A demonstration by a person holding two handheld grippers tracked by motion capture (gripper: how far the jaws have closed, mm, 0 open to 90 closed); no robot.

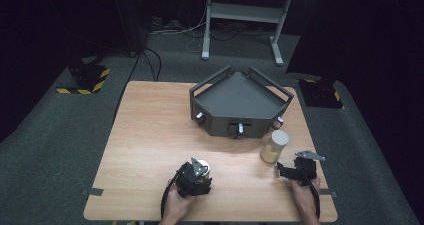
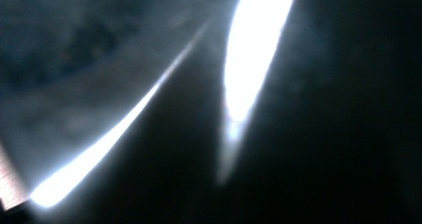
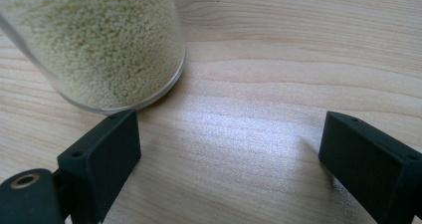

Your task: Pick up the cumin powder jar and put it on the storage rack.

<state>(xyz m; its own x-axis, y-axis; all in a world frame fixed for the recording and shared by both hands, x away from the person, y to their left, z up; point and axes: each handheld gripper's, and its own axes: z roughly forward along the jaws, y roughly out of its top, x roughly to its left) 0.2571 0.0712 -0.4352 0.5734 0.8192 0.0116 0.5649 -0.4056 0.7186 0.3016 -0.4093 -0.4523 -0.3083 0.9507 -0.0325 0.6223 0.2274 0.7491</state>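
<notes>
1. High view: two jars on the counter (image 1: 150,135). The left hand-held gripper (image 1: 199,174) sits right on top of a small white-capped jar (image 1: 204,167) near the front edge, and that jar stands upright. I can't see the jaws from up here since the body covers them, but it looks clamped around the jar. The right hand-held gripper (image 1: 281,169) is by the front right corner, and the grain jar (image 1: 275,146) stands upright just ahead of it and a bit to its left, between it and the dark grey tray (image 1: 240,99). So the right hand is clearly the nearer one for that jar.

2. Left gripper view: mostly a blur of dark with two bright streaks, something pressed very close to the lens. Jaws can't be made out here. Going by how tight the hand sits on the white-capped jar, I'd call it closed on it.

3. Right gripper view: jaws stand wide apart with bare wood between them, holding nothing. The grain jar (image 3: 107,45) is off to the upper left, its base just beside the left jaw tip. My guess is the gripper needs to shift left and forward to get the jar between the jaws.
</notes>
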